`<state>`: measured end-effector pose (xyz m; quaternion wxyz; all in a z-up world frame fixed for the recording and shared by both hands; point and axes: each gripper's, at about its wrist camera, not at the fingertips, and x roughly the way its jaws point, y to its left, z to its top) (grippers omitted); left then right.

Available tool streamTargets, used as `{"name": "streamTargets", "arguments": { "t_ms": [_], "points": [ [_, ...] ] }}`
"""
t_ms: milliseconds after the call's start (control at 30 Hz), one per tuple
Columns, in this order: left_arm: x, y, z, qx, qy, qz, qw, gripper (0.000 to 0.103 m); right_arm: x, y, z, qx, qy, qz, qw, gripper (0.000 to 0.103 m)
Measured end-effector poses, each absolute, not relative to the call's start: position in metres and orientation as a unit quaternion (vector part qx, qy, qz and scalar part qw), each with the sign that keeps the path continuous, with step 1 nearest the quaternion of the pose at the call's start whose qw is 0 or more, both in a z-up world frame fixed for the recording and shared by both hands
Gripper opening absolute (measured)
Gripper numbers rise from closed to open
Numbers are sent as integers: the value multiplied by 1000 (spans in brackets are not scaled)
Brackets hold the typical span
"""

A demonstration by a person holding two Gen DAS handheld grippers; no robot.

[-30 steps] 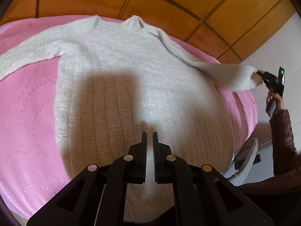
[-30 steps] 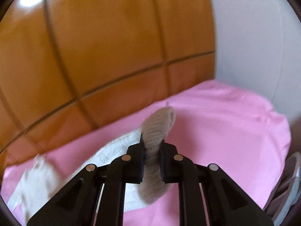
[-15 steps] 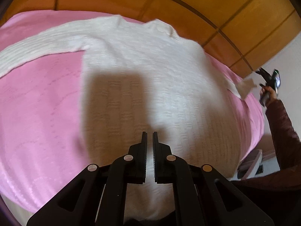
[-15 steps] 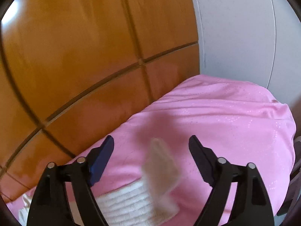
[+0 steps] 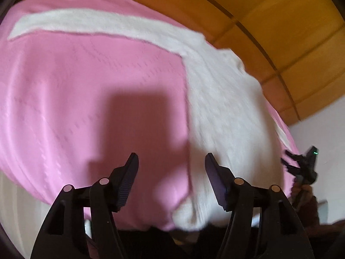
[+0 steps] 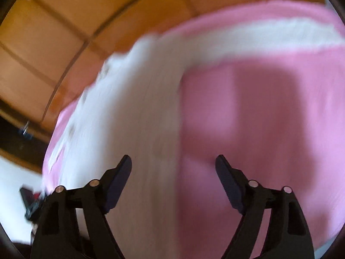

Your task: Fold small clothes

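A white knit sweater (image 5: 217, 99) lies spread on a pink bedspread (image 5: 75, 99), one sleeve stretched out to the left. My left gripper (image 5: 171, 161) is open and empty, above the sweater's left bottom edge. The right gripper (image 5: 301, 168) shows small at the bed's right side. In the blurred right wrist view the sweater (image 6: 138, 116) fills the left half with the other sleeve running right. My right gripper (image 6: 173, 164) is open and empty above the sweater's right edge.
A wooden panelled headboard (image 5: 269, 21) stands behind the bed. A white wall (image 5: 323, 133) is at the right. The bed's near edge drops off below the left gripper. The left gripper (image 6: 32, 202) shows dark at the lower left of the right wrist view.
The right gripper opened and let go of the sleeve cuff, then swung back over the sweater body. The left gripper opened and moved left to the sweater's lower left edge.
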<state>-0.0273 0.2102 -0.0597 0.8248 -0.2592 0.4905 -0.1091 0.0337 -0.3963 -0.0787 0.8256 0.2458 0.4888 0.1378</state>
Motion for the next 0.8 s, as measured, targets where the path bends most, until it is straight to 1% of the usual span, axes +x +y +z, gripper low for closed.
{"name": "streamTargets", "arguments": {
  "t_ms": [67,167,233,267,333,367,400,433,500,533,567,600,667,733,800],
  "points": [
    [-34,199,-63,-250,499,-157,815,62,4,-378,-85,240,490,152,824,76],
    [-43,184,-68,-244,506,-210,800,62,-25,-363,-90,245,511,188,802,70],
    [-46,173,-70,-238,504,-240,795,62,-39,-352,-93,226,520,202,798,62],
    [-46,168,-71,-234,504,-244,795,62,-45,-346,-93,217,522,201,800,55],
    [-44,159,-73,-223,502,-256,796,40,-48,-340,-93,213,526,203,798,34],
    [-40,154,-74,-216,503,-262,795,19,-45,-341,-91,207,529,205,797,11],
    [-39,151,-71,-203,499,-260,801,10,-43,-338,-83,190,528,205,802,12],
    [-38,151,-66,-202,492,-261,806,8,-46,-334,-75,185,518,206,809,11],
    [-40,158,-37,-224,451,-288,814,5,-52,-337,-43,185,482,219,828,11],
    [-43,167,-12,-242,417,-305,822,4,-54,-336,-16,177,450,225,846,11],
    [-44,175,6,-254,391,-314,827,4,-62,-339,7,176,422,231,859,8],
    [-48,183,26,-268,362,-323,832,3,-70,-345,38,181,377,244,875,6],
    [-55,198,54,-286,321,-330,841,2,-80,-352,68,184,329,253,891,6],
    [-56,208,54,-314,322,-327,831,2,-81,-352,71,193,321,244,894,6],
    [-57,214,37,-333,345,-322,816,2,-81,-351,55,200,339,225,891,6]
  ]
}}
